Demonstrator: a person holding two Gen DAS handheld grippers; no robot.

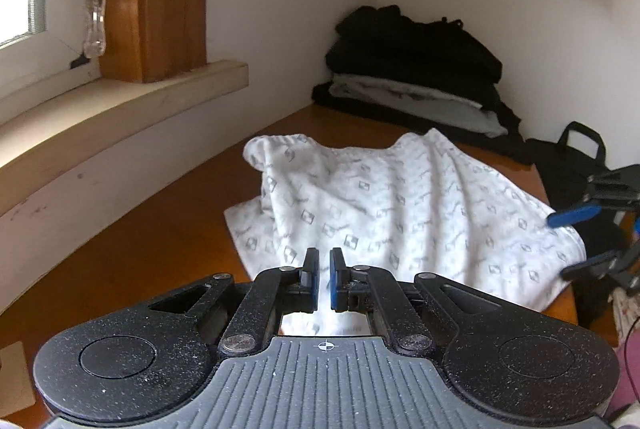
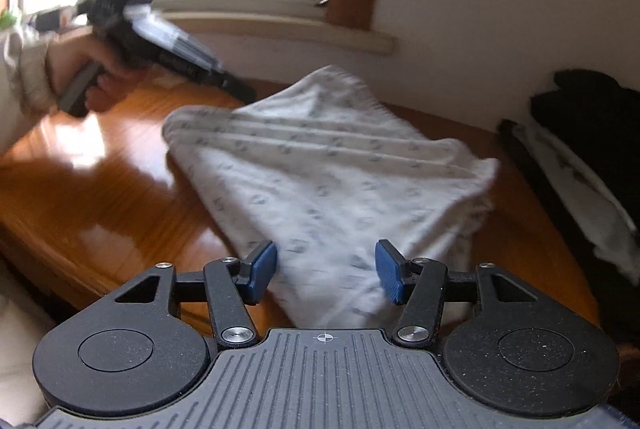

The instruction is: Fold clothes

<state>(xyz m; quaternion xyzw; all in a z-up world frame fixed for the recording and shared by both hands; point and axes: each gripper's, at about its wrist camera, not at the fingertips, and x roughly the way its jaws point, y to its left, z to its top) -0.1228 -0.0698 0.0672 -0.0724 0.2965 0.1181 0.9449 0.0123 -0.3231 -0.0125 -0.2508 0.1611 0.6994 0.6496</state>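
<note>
While the white patterned garment [image 1: 384,213] lies folded over on the wooden table [image 1: 152,237], neither gripper has hold of it. The left gripper [image 1: 324,279] has its blue pads drawn nearly together with only a thin slit between them, and nothing sits in that slit; the cloth shows beyond and below the tips. In the right wrist view, a hand [image 2: 86,69] holds that same tool at the upper left, blurred. The right gripper [image 2: 326,271] has its jaws standing about half apart over the near corner of the garment [image 2: 328,173], with the pads clear of the fabric (its blue fingers also show at the right edge of the left view). A stack [image 1: 416,69] of folded black and grey clothes sits in the far corner of the table against the wall, near the garment but apart from it. A windowsill [image 1: 120,101] runs along the wall to the left.
</note>
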